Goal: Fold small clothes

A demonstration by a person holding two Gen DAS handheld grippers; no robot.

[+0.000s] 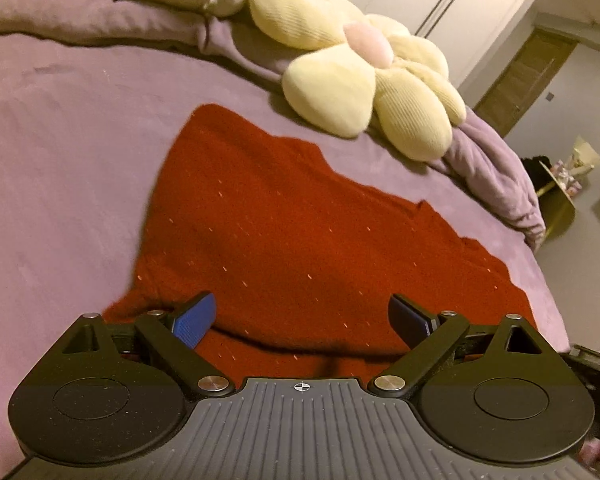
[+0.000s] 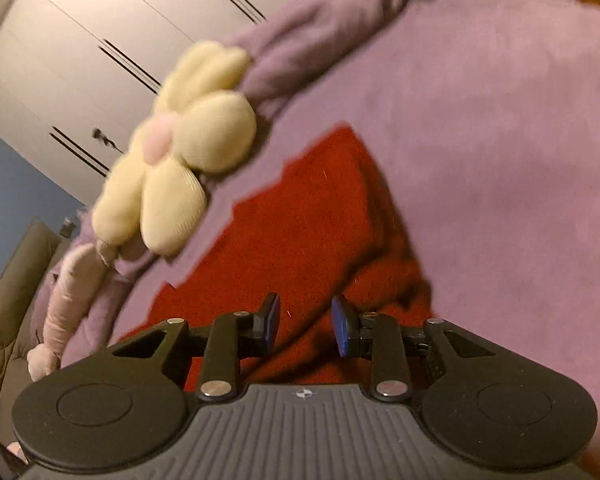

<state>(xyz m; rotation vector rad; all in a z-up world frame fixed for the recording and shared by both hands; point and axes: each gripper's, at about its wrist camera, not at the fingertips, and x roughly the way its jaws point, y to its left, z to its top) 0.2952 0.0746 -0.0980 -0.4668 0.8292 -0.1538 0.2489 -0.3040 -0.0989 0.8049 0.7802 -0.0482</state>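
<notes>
A red knitted garment [image 1: 284, 232] with small light flecks lies spread on the purple bed cover [image 1: 68, 152]. My left gripper [image 1: 302, 318] hovers over its near edge with its blue pads wide apart and nothing between them. In the right wrist view the same red garment [image 2: 300, 232] lies below my right gripper [image 2: 305, 328]. Its blue pads stand partly apart, with no cloth pinched between them. The right view is blurred by motion.
A cream flower-shaped plush cushion [image 1: 364, 76] lies beyond the garment; it also shows in the right wrist view [image 2: 180, 152]. A bunched purple blanket [image 1: 496, 168] rims the bed's far edge. White wardrobe doors [image 2: 84, 60] and a wooden door [image 1: 520, 80] stand behind.
</notes>
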